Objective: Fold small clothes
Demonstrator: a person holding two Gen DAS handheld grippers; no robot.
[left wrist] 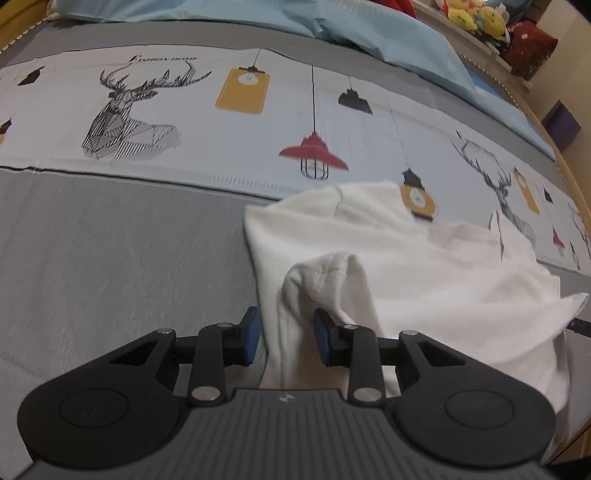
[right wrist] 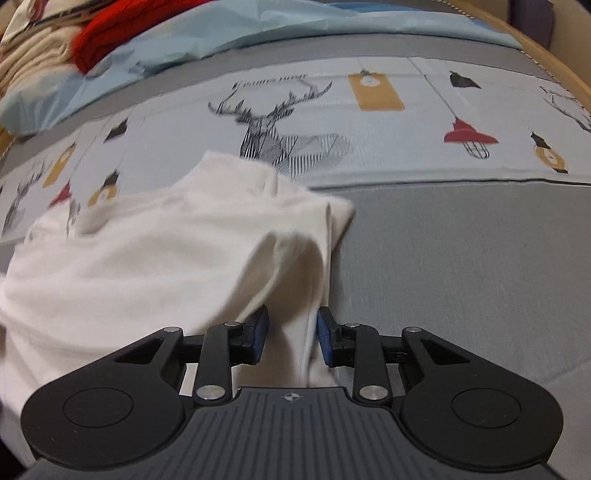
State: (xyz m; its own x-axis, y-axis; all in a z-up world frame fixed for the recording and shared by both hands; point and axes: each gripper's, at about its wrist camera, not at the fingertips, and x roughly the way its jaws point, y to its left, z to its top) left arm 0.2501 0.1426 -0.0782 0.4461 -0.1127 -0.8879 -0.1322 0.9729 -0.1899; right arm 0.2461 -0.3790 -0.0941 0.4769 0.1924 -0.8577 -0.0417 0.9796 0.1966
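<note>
A small white garment (left wrist: pixel 424 266) lies on the bed, its near edge lifted. In the left wrist view, my left gripper (left wrist: pixel 287 338) has its blue-padded jaws part way apart with a raised fold of the white cloth between them. In the right wrist view, the same garment (right wrist: pixel 155 251) spreads to the left, and my right gripper (right wrist: pixel 292 336) has its jaws part way apart with another raised fold between them. I cannot tell whether the pads press the cloth.
The bed has a grey sheet (left wrist: pixel 110 258) with a printed band of deer and lamps (left wrist: pixel 207 110). A light blue blanket (left wrist: pixel 332 22) lies at the far side. Plush toys (left wrist: pixel 476 16) sit on a shelf. A red item (right wrist: pixel 122 29) lies far left.
</note>
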